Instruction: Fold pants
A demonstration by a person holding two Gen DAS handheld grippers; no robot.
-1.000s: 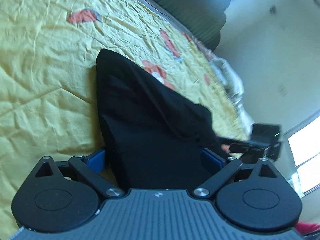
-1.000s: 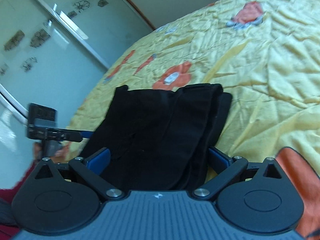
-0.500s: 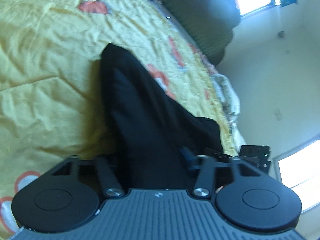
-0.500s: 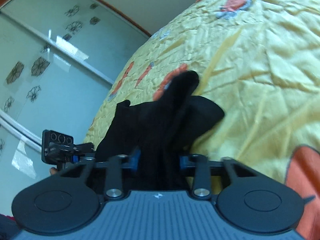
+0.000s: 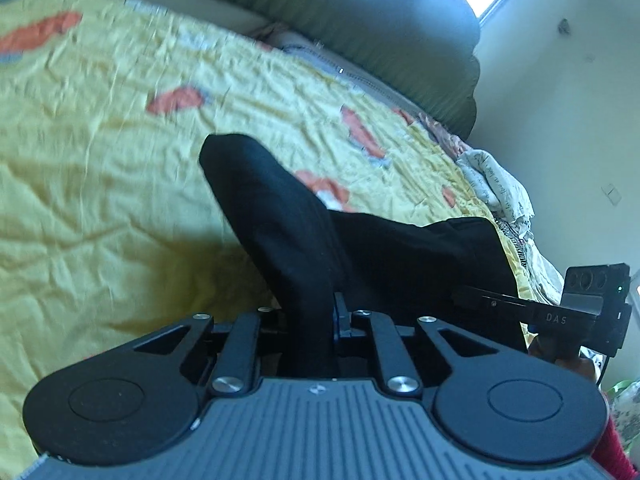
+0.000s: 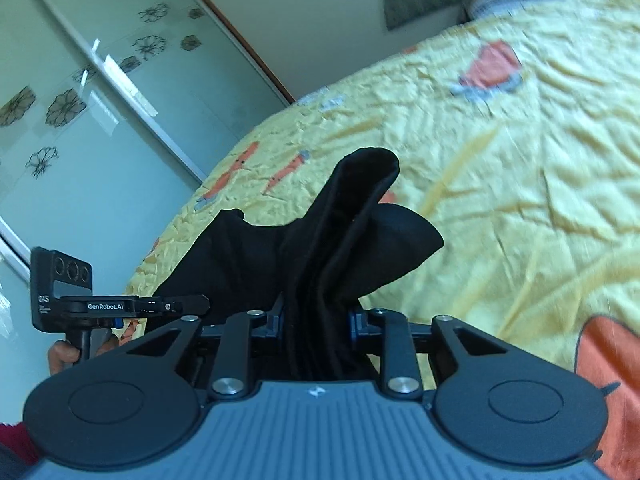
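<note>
Black pants (image 5: 304,232) lie partly folded on a yellow bedspread (image 5: 100,184). My left gripper (image 5: 310,320) is shut on one end of the near edge of the pants and lifts it off the bed. My right gripper (image 6: 316,320) is shut on the other end of the pants (image 6: 332,248), with bunched layers rising between the jaws. The right gripper shows at the right of the left wrist view (image 5: 580,308). The left gripper shows at the left of the right wrist view (image 6: 80,300). The cloth hides the finger pads.
The bedspread (image 6: 520,160) has orange carrot prints. A dark green rolled blanket (image 5: 400,32) lies at the head of the bed. A crumpled white cloth (image 5: 500,188) sits at the bed's edge. Glass wardrobe doors (image 6: 80,100) stand beside the bed.
Both grippers went from open around the pants' edge to shut on it. They have lifted the cloth, which now stands up in folds, and the views tilted upward.
</note>
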